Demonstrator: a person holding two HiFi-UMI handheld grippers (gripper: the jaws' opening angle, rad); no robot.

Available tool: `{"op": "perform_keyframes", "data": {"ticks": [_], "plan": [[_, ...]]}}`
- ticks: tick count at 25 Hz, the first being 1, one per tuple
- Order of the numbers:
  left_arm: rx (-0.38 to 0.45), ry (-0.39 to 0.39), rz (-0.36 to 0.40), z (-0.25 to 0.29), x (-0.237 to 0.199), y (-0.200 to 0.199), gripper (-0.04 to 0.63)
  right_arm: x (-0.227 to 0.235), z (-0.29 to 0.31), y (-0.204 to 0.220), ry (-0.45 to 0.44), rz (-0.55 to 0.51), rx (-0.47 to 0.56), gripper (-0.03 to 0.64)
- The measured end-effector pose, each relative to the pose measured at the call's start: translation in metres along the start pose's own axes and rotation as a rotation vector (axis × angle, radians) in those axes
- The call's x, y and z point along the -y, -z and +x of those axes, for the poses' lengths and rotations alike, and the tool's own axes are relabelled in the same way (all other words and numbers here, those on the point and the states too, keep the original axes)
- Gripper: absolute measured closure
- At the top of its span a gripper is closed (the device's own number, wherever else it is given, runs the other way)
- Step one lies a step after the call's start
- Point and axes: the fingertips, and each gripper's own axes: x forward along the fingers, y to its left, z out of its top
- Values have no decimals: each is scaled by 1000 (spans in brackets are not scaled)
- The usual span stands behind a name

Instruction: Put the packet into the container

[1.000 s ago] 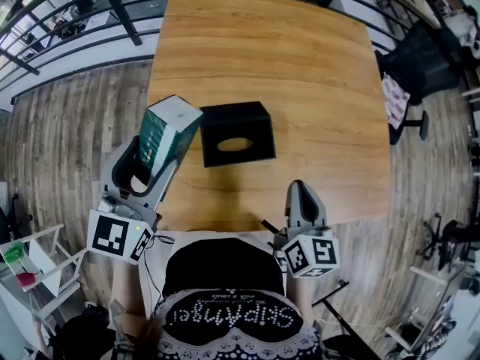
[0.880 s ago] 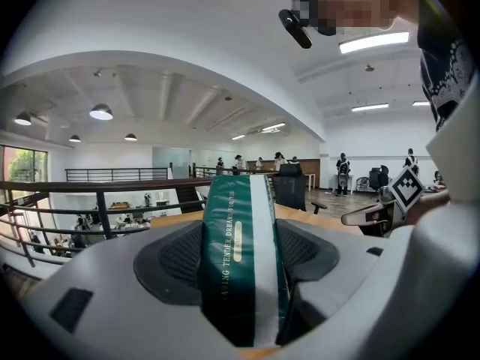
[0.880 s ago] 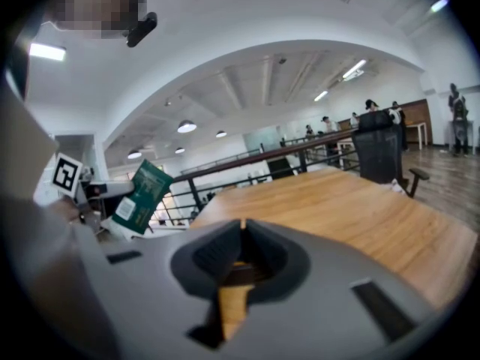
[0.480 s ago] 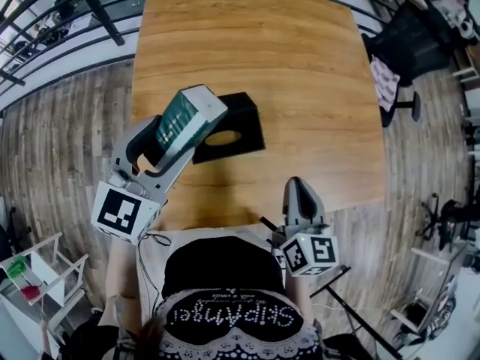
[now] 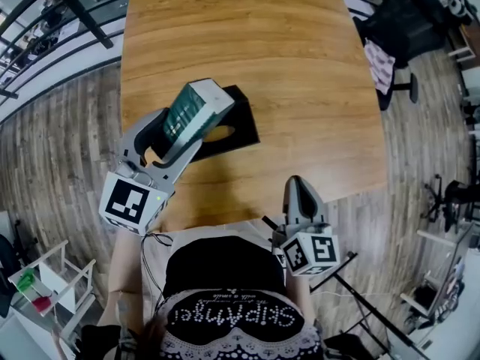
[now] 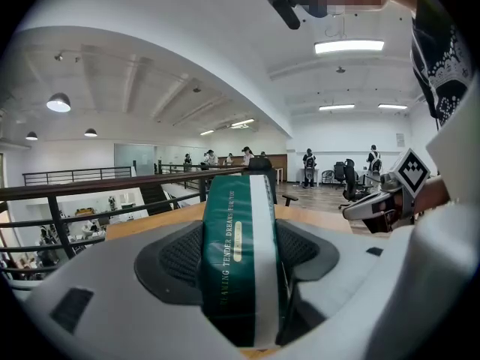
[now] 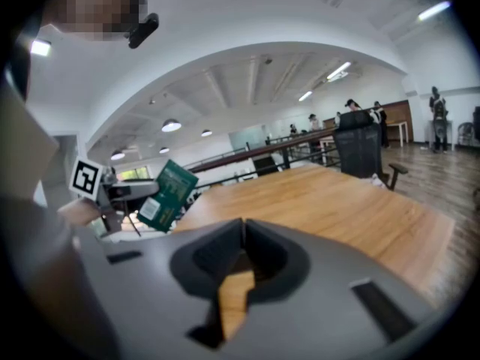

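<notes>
A dark green packet (image 5: 196, 109) with a white stripe is clamped between the jaws of my left gripper (image 5: 187, 122), held tilted in the air over the left part of the black box-shaped container (image 5: 241, 120). The container stands on the wooden table (image 5: 262, 51), and part of its oval top opening (image 5: 219, 134) shows beside the packet. In the left gripper view the packet (image 6: 240, 253) fills the gap between the jaws. My right gripper (image 5: 300, 193) is at the table's near edge, shut with nothing in it (image 7: 243, 227). From the right gripper view the packet (image 7: 169, 196) hangs at the left.
A black chair (image 5: 401, 28) stands off the table's far right corner. Dark railings (image 5: 45, 21) run along the left, over a wood-plank floor. A white rack (image 5: 45, 283) sits at the lower left. People stand far off in the hall.
My left gripper has carried the packet forward and to the right, from beside the container to above its left part. The right gripper has stayed put.
</notes>
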Motion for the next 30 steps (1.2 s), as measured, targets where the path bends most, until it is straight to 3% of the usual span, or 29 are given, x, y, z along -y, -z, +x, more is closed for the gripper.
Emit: {"op": "perform_keyframes", "data": {"ticks": [6, 21, 30], "plan": [[-1, 42, -8, 36, 24, 9, 264, 32, -15, 1, 58, 23, -14, 575], [20, 65, -19, 28, 8, 22, 264, 2, -4, 13, 47, 26, -32, 577], [3, 87, -15, 44, 18, 34, 264, 12, -4, 15, 50, 32, -45, 575]]}}
